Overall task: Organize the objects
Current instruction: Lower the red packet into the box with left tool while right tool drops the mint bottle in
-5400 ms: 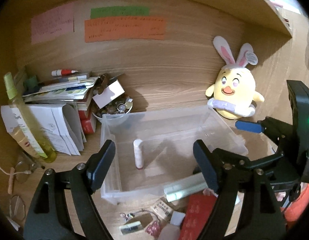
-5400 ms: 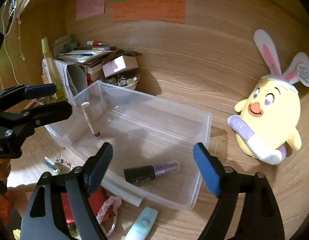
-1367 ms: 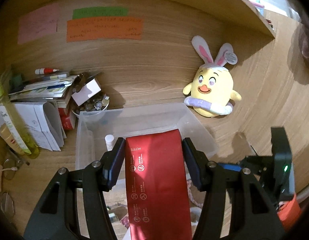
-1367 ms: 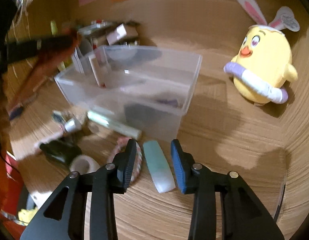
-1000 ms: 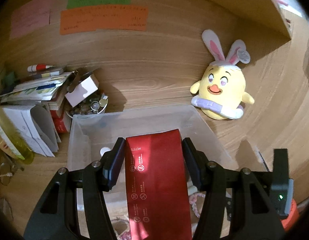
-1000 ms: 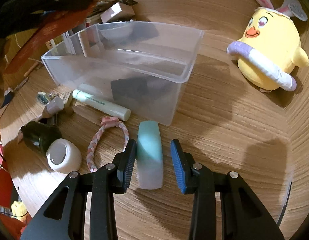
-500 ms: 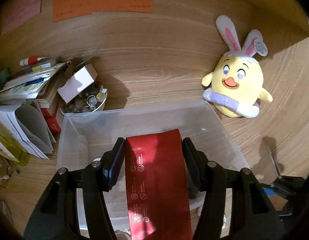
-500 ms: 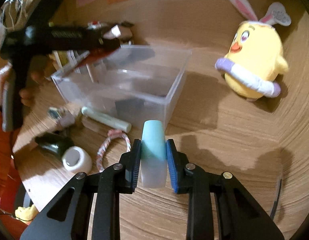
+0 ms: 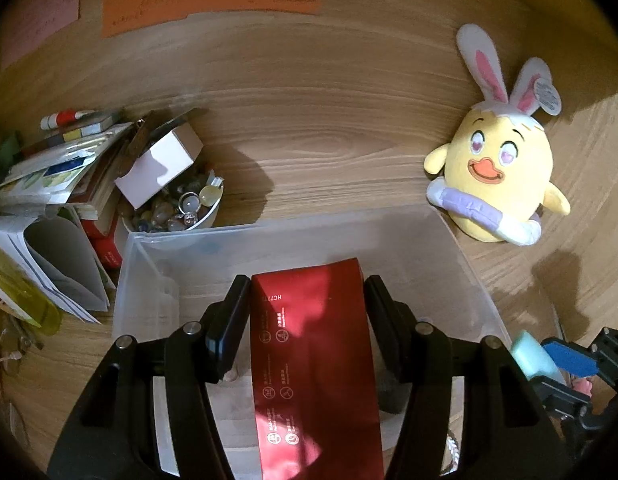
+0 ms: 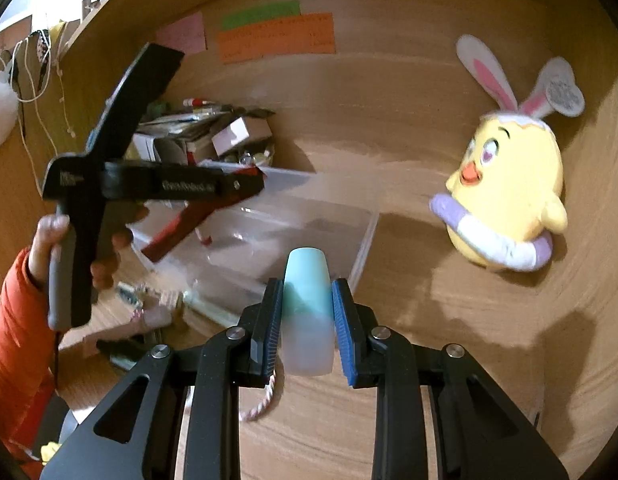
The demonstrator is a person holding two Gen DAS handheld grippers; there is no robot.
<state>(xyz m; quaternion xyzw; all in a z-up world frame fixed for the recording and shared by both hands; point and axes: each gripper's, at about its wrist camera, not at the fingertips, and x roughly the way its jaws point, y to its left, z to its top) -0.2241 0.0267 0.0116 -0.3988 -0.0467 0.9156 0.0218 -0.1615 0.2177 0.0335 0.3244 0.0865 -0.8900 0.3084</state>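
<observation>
- My left gripper [image 9: 305,312] grips a red packet [image 9: 313,356] between its 2 fingers, above the clear plastic bin [image 9: 473,276]; the packet's far end hangs over the bin's inside
- My right gripper [image 10: 307,312] clamps a mint-green case [image 10: 307,300], fingers narrow, raised off the desk [image 10: 449,360] just in front of the bin's near corner
- Yellow chick plush [image 9: 505,184] sits right of the bin; bowl of trinkets [image 9: 177,208] behind its left corner
</observation>
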